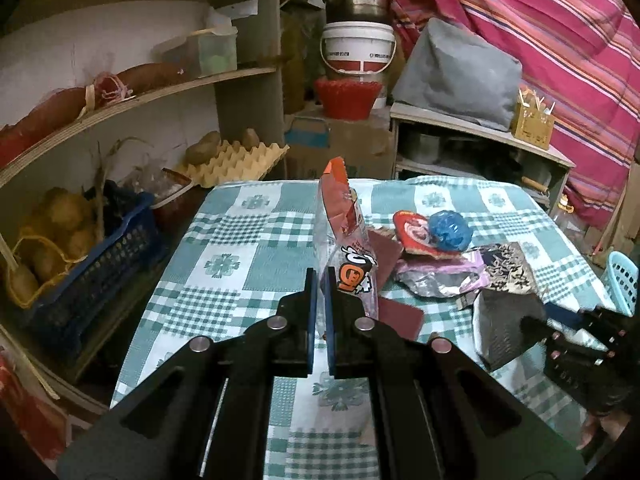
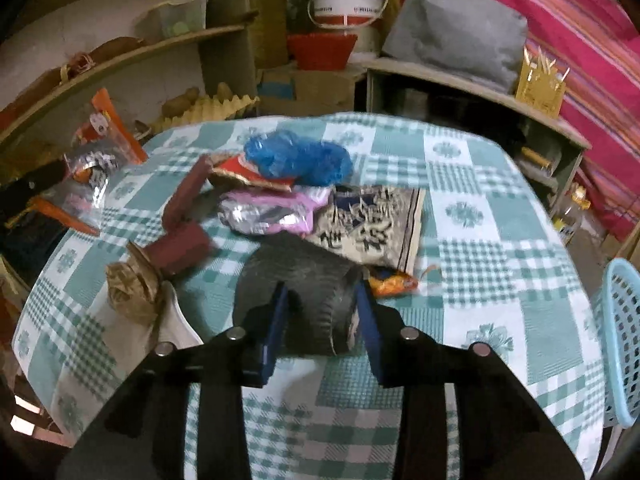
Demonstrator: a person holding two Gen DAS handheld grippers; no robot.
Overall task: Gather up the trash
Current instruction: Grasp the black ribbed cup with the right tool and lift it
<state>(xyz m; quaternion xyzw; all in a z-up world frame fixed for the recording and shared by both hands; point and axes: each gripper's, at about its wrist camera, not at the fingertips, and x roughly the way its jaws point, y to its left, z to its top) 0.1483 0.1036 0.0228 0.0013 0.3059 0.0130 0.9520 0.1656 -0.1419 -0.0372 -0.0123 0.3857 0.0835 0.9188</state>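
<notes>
My left gripper [image 1: 320, 276] is shut on a clear and orange snack wrapper [image 1: 344, 216], which stands up above the checked tablecloth [image 1: 248, 264]. The same wrapper [image 2: 92, 160] shows at the left edge of the right wrist view. My right gripper [image 2: 322, 284] has its blue pads against both sides of a dark grey ribbed wrapper [image 2: 304, 276] on the cloth. Beyond it lie a beige and black patterned packet [image 2: 372, 220], a pink and silver wrapper [image 2: 268, 210], blue crumpled plastic [image 2: 296, 156], a red wrapper [image 2: 248, 172], a maroon box [image 2: 184, 240], crumpled brown paper [image 2: 132, 284] and a small orange wrapper [image 2: 392, 280].
A light blue plastic basket [image 2: 624, 340] stands off the table's right edge. A shelf on the left holds a blue crate [image 1: 100, 264] of potatoes and an egg tray [image 1: 236, 160]. Behind the table are a low cabinet [image 1: 480, 148], a white bucket [image 1: 360, 48] and a striped cloth [image 1: 560, 40].
</notes>
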